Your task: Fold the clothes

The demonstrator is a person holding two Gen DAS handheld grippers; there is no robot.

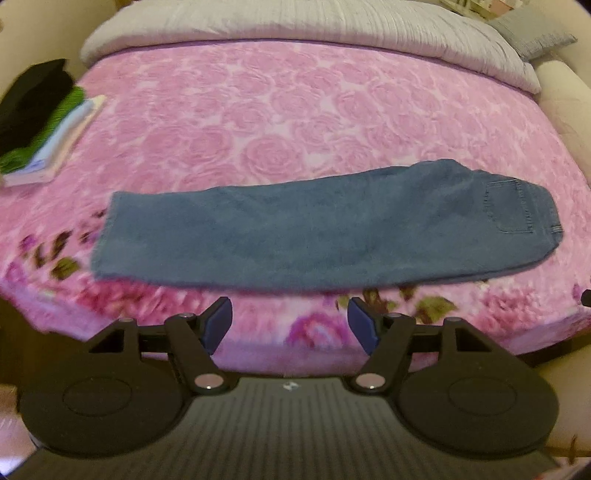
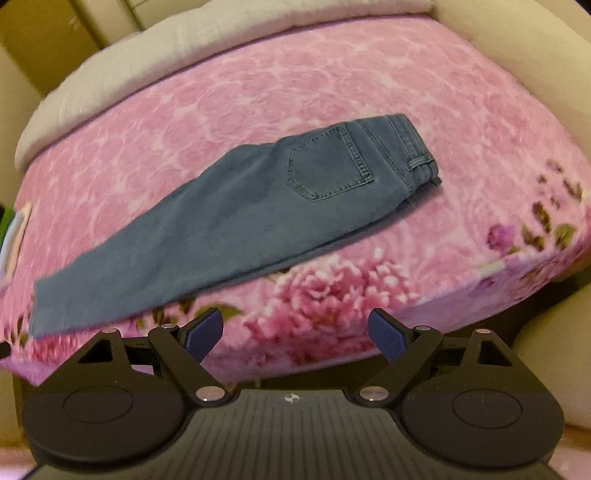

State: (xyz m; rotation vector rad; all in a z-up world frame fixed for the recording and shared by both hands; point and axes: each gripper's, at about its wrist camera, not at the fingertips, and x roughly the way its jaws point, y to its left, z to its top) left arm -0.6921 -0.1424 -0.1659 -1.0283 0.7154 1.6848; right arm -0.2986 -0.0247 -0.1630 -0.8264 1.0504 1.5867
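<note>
A pair of blue jeans [image 1: 314, 236] lies flat on the pink floral bed cover [image 1: 258, 122], folded lengthwise, leg hems at the left and waist with a back pocket at the right. The jeans also show in the right wrist view [image 2: 229, 218], running from lower left to upper right. My left gripper [image 1: 290, 321] is open and empty, hovering near the bed's front edge, just short of the jeans. My right gripper [image 2: 295, 332] is open and empty, also at the front edge, below the jeans' near side.
A stack of folded clothes [image 1: 40, 122], black on green on pale pieces, sits at the bed's far left. Grey pillows [image 1: 295, 22] line the head of the bed. A beige padded bed frame [image 2: 517, 48] borders the right side.
</note>
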